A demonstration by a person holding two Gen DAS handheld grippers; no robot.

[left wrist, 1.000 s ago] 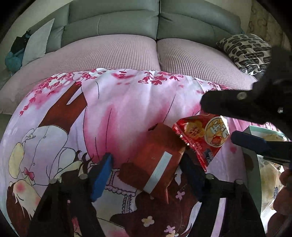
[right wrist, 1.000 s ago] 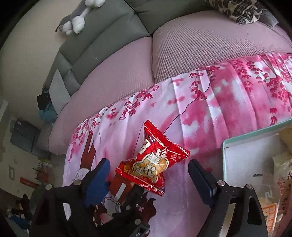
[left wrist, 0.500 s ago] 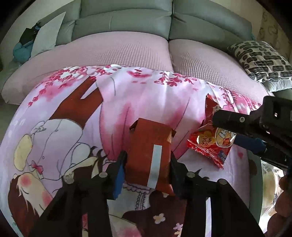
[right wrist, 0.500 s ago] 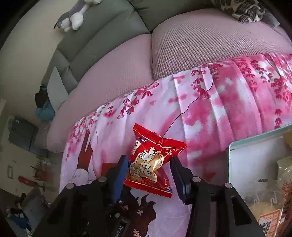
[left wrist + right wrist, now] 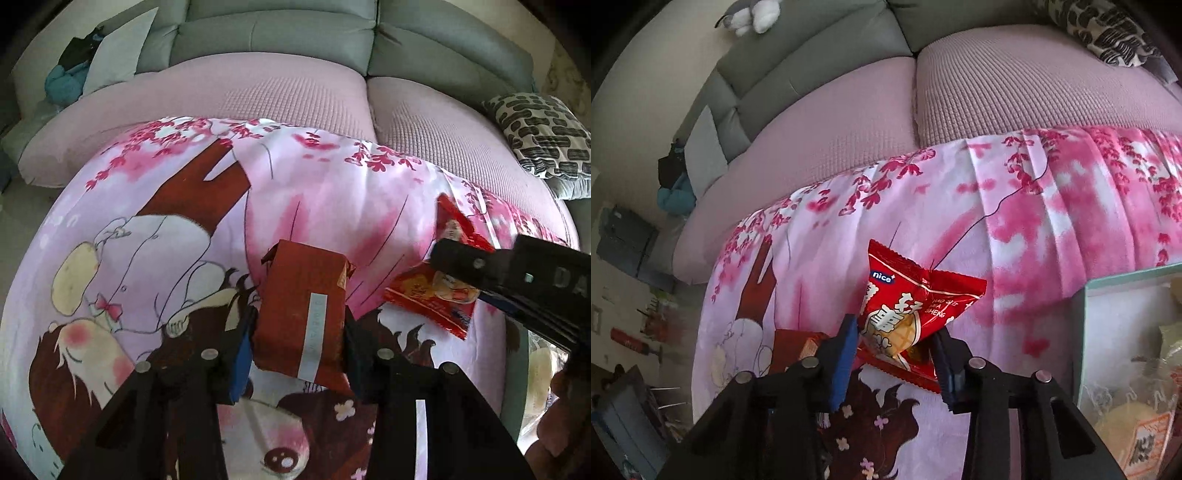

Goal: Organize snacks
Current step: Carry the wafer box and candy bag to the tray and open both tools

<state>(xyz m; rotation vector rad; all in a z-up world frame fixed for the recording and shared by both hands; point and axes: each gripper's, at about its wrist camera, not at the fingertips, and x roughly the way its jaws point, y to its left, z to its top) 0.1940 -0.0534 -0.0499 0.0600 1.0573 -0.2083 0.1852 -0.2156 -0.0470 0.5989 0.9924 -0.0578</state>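
Since a second earlier, both tools had gone from standing wide around their snacks to closing in on them, jaws narrowing through that interval.

Left tool (image 5: 298, 341): pads pressed against both sides of a dark red paper-wrapped snack packet with a pale strip down its face (image 5: 303, 314). Packet stood between the fingers, upper end tilted away from the camera, over the printed cloth.

Right tool (image 5: 894, 360): jaws just been closing, now pinching the lower part of a glossy red foil snack bag with white lettering (image 5: 916, 306). Bag's upper crimped edge stuck up and forward past the fingertips; foil looked creased where pinched. In the left wrist view the same bag (image 5: 432, 295) showed partly behind the black body of the right tool, just right of the dark red packet.

Beneath both: a pink cartoon-printed cloth with blossom branches (image 5: 1052, 221) spread over the tabletop. At the right edge, a pale green-rimmed box (image 5: 1082, 332) holding several wrapped snacks, near the right tool. Beyond the cloth, a sofa with pink textured seat cushions (image 5: 295, 92), grey back, and a black-and-white patterned pillow (image 5: 543, 133) at right.
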